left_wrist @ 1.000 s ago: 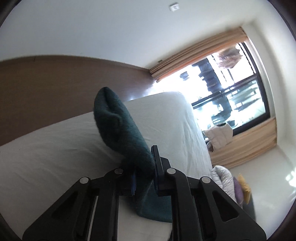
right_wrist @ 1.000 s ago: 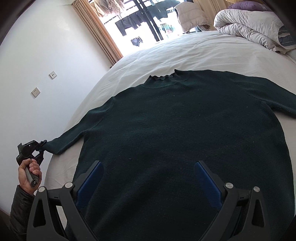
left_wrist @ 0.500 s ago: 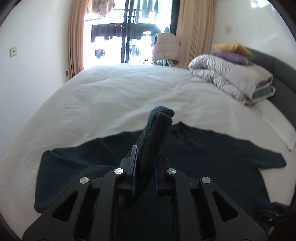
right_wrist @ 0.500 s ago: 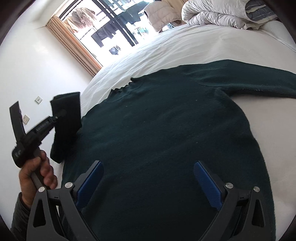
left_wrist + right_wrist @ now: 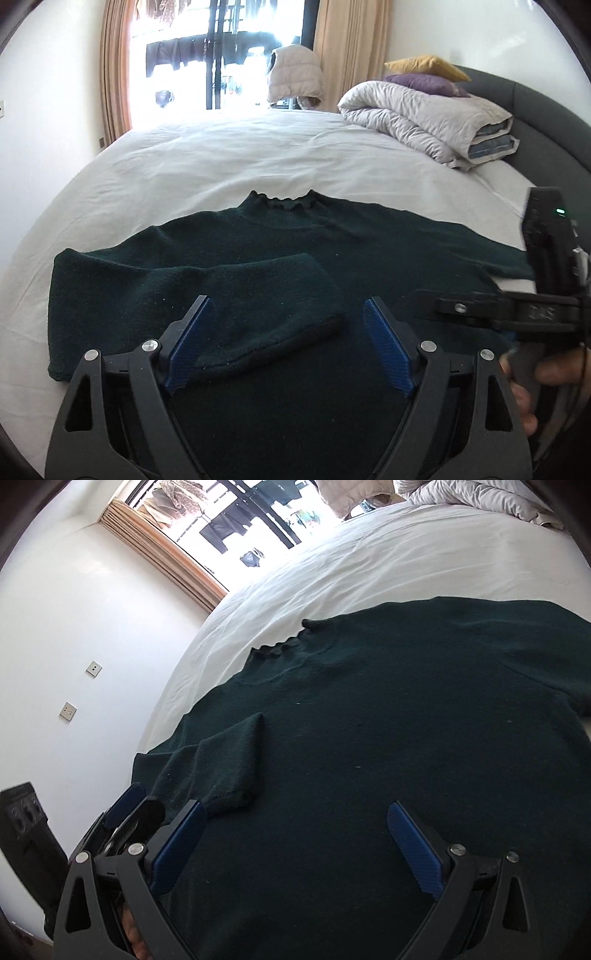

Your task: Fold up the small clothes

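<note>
A dark green sweater [image 5: 369,251] lies flat on the white bed [image 5: 221,155], its frilled collar toward the window. One sleeve [image 5: 258,295] is folded across the body, cuff toward the middle. My left gripper [image 5: 288,343] hovers just over that cuff with its jaws opening. The sleeve lies between the blue pads [image 5: 188,343] and neither pad presses on it. My right gripper [image 5: 295,845] stands open low over the sweater's body [image 5: 369,738], with nothing between its fingers. The folded sleeve [image 5: 229,764] lies just ahead and to its left.
A rolled grey duvet [image 5: 424,118] with purple and yellow pillows lies at the bed's far right by a dark headboard [image 5: 546,110]. A window with tan curtains [image 5: 114,74] is behind. The white wall with sockets [image 5: 68,710] borders the bed's left edge.
The left gripper swung the sleeve from off the bed's side over the sweater's body, laid it down and let go. The right gripper moved lower and closer over the sweater.
</note>
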Demonstrator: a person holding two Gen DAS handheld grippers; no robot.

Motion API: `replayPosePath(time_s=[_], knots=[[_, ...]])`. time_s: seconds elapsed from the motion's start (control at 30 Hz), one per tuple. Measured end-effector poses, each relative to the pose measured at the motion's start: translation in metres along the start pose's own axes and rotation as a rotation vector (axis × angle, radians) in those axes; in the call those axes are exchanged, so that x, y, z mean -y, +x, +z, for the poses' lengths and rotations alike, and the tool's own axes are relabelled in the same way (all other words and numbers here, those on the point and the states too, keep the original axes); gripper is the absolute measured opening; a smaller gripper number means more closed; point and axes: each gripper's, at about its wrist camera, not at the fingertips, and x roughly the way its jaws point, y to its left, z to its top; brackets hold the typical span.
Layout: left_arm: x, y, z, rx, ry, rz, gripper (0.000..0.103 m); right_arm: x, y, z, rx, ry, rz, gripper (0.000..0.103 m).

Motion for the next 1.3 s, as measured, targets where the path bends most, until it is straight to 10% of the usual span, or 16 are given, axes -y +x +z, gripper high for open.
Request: replayPosePath(time_s=[0.5, 0.63, 0.77, 0.83, 1.0, 1.13, 1.3], knots=[[-0.115, -0.058, -0.057, 0.031, -0.392, 0.049, 0.083, -0.056, 0.086, 0.038, -0.151, -0.081, -0.036, 0.095], [-0.129, -0.063, -0.060, 0.059, -0.434, 0.060, 0.083, -0.071, 0.092, 0.034, -0.179, -0.209, -0.109, 0.065], [-0.139, -0.070, -0.061, 0.065, -0.466, 0.074, 0.083, -0.054, 0.078, 0.042, -0.148, -0.163, -0.138, 0.007], [-0.141, -0.067, -0.065, 0.064, -0.477, 0.076, 0.083, -0.041, 0.067, 0.050, -0.111, -0.122, -0.118, 0.004], [-0.148, -0.059, -0.077, 0.034, -0.524, 0.074, 0.083, -0.037, 0.066, 0.052, -0.172, -0.106, -0.021, 0.005], [-0.149, -0.062, -0.081, 0.052, -0.523, 0.075, 0.083, -0.035, 0.072, 0.048, -0.214, -0.076, -0.013, 0.062], [-0.149, -0.062, -0.085, 0.054, -0.521, 0.074, 0.083, -0.044, 0.078, 0.043, -0.234, -0.087, 0.011, 0.058]])
